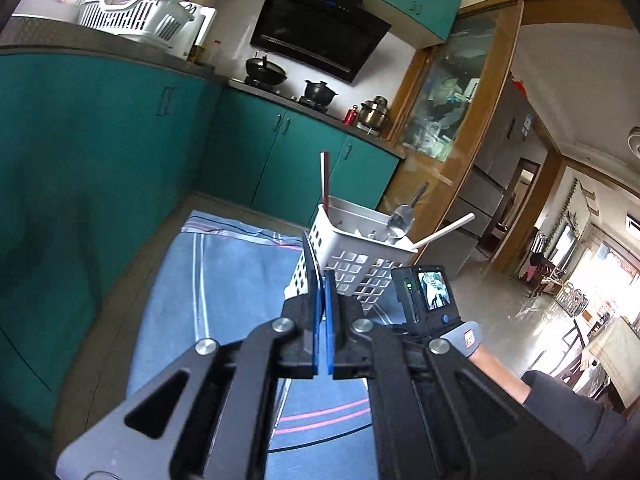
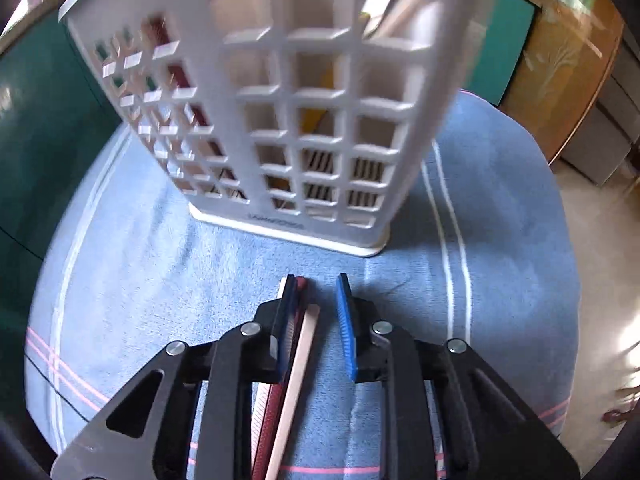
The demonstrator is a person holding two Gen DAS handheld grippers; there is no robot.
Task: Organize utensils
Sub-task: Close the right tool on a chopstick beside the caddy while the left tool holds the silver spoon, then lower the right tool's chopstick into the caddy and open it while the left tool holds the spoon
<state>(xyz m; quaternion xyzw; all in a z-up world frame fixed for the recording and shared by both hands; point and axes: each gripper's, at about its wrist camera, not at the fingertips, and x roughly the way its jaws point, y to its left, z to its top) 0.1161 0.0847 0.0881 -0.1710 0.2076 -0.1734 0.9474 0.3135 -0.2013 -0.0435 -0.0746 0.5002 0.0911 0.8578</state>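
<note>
A white lattice utensil caddy (image 1: 360,248) stands on a blue towel (image 1: 240,280). A metal spoon (image 1: 402,216), a white stick (image 1: 444,232) and a red-and-white chopstick (image 1: 325,180) stick out of it. My left gripper (image 1: 322,280) is shut and empty, held above the towel just in front of the caddy. In the right wrist view the caddy (image 2: 280,112) looms close. My right gripper (image 2: 316,284) is open, low over the towel (image 2: 140,260). Chopsticks (image 2: 296,360), dark red and pale, lie between its fingers, against the left finger.
Teal kitchen cabinets (image 1: 100,140) run along the left and back. A stove with a wok (image 1: 266,68) and pots sits on the back counter. A white dish basket (image 1: 136,16) sits on the left counter. Tiled floor (image 1: 520,320) and a living room open to the right.
</note>
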